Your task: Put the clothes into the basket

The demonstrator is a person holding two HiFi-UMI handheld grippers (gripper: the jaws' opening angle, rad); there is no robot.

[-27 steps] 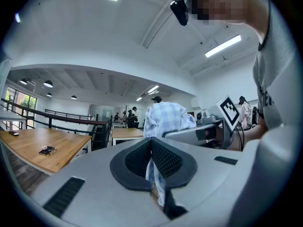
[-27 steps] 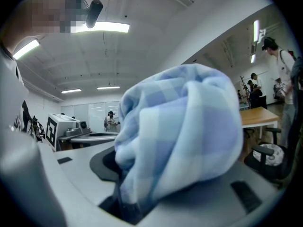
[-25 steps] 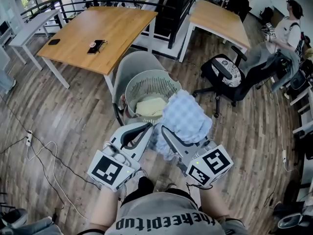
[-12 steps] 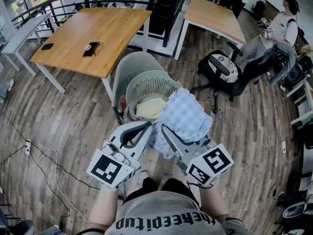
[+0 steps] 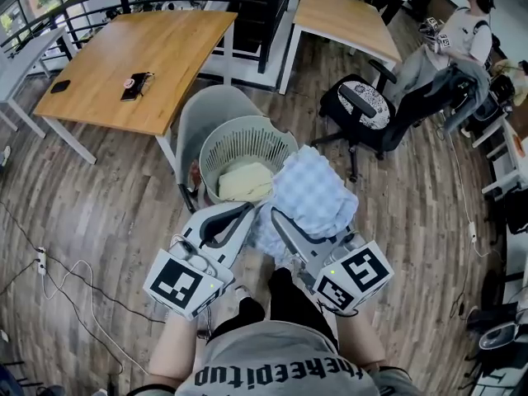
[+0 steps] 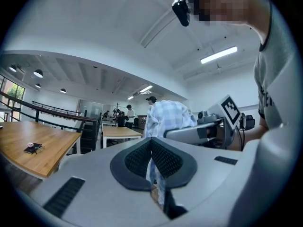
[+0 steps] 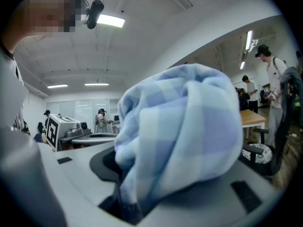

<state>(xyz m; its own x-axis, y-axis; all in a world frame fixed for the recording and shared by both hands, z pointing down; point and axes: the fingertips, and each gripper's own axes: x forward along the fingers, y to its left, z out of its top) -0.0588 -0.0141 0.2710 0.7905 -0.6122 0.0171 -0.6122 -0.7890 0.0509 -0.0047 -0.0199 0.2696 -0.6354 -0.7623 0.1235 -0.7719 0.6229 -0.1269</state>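
Head view: left gripper [image 5: 246, 213] and right gripper [image 5: 289, 223] pinch blue checked cloth [image 5: 315, 190] lying lengthwise toward basket [image 5: 247, 125].

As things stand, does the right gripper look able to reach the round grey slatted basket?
Probably yes: the right gripper, shut on the blue checked cloth, is close beside the round grey slatted basket, with nothing between them and its mouth open.

Open-plan office w/ wood desks [image 5: 165, 56], swivel chair [image 5: 363, 106], strip lights [image 6: 218, 54]
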